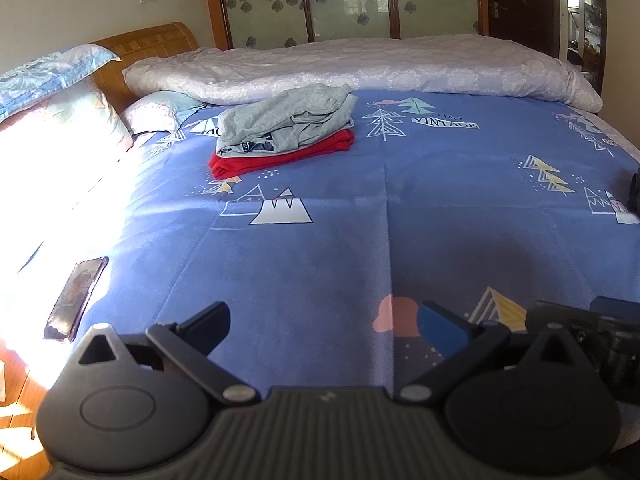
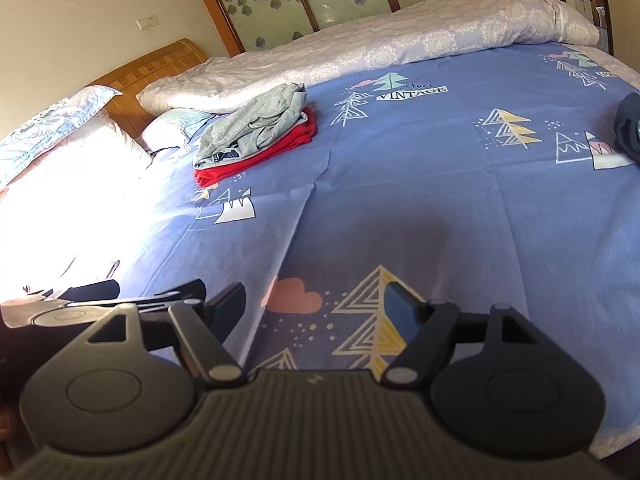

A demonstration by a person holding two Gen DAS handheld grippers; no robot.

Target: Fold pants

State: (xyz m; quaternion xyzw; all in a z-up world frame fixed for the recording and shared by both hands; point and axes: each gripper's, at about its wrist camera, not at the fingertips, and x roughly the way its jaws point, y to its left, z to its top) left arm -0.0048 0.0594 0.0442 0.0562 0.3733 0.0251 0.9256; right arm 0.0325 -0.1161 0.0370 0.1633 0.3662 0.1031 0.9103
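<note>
A folded grey garment (image 1: 286, 120) lies on top of a folded red one (image 1: 280, 156) on the blue patterned bedsheet (image 1: 360, 240), far from both grippers; the pile also shows in the right wrist view (image 2: 256, 128), over the red garment (image 2: 256, 158). A dark crumpled garment (image 2: 630, 126) lies at the right edge of the bed, and its edge shows in the left wrist view (image 1: 634, 192). My left gripper (image 1: 326, 324) is open and empty above the sheet near the front edge. My right gripper (image 2: 316, 308) is open and empty beside it.
A rolled pale quilt (image 1: 360, 68) runs along the far side of the bed. Pillows (image 1: 52, 96) lie at the sunlit left by the wooden headboard (image 1: 148, 46). A phone (image 1: 76, 298) lies at the bed's left edge. Wardrobe doors (image 1: 348, 0) stand behind.
</note>
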